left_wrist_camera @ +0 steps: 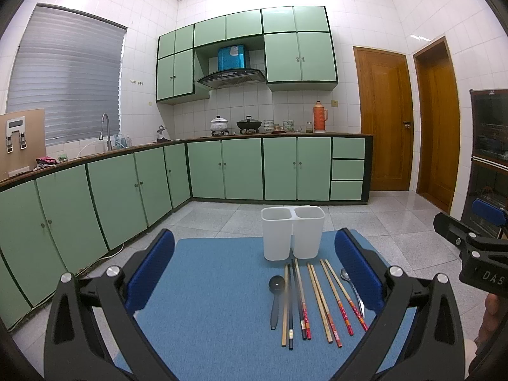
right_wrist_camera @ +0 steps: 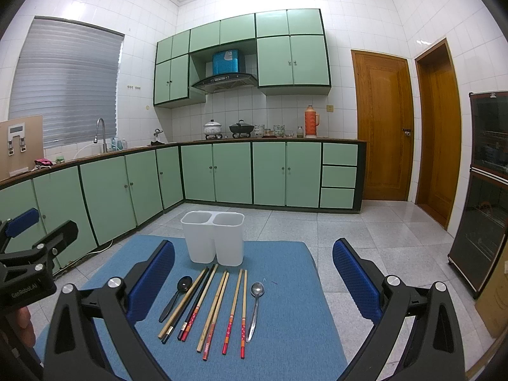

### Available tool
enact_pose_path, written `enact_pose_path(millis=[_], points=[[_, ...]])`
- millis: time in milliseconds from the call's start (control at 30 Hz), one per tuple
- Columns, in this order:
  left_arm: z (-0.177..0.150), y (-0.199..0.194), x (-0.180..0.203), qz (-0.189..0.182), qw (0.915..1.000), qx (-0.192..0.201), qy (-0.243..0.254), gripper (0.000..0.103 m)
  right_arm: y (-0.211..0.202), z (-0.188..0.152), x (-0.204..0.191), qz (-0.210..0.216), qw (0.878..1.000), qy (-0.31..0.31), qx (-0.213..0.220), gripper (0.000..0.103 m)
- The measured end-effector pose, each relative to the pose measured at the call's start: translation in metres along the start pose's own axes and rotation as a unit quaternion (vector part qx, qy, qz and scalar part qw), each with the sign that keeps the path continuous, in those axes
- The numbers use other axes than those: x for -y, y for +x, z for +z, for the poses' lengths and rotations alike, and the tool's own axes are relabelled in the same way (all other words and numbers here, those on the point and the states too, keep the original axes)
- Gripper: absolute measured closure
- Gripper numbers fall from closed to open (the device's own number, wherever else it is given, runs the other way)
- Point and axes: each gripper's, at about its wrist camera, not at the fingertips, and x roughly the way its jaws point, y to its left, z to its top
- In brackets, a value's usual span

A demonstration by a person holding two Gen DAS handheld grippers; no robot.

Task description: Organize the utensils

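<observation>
Left wrist view
- Left tongs: spread wide, holding nothing, hovering above the mat.
- Utensils: a row ahead and below, lying toward the tongs' right finger; the left half of the gap has only bare mat under it.
- Axis: chopsticks run lengthwise away from the tongs, tips toward the holder.
- Ends of row: black spoon on the left, steel spoon touching the right finger's outline.
- Right tongs: at the right edge, only partly shown.

Right wrist view
- Right tongs: spread wide, empty.
- Utensils: ahead and below, from the left finger to mid-gap, slightly fanned; steel spoon is most central, black spoon just beside the left finger.
- Nearer: my judgement, right tongs for the steel spoon, left tongs for the black one.
- Left tongs: at the left edge, spread apart.

Containers
- Holder: beyond the row, upright, two compartments; what shows of the insides looks empty, bottoms hidden.
- Progress: judged not yet started.
</observation>
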Motion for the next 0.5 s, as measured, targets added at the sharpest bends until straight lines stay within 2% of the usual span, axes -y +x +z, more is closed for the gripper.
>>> enact_pose_path(millis=[500], points=[[-0.0009, 0.0003, 0.0002, 0.001, 1.0, 0.001, 0.0, 0.005, 0.0004, -0.0007, 0.0007, 0.0, 1.0, 0.0, 0.001, 0.006]])
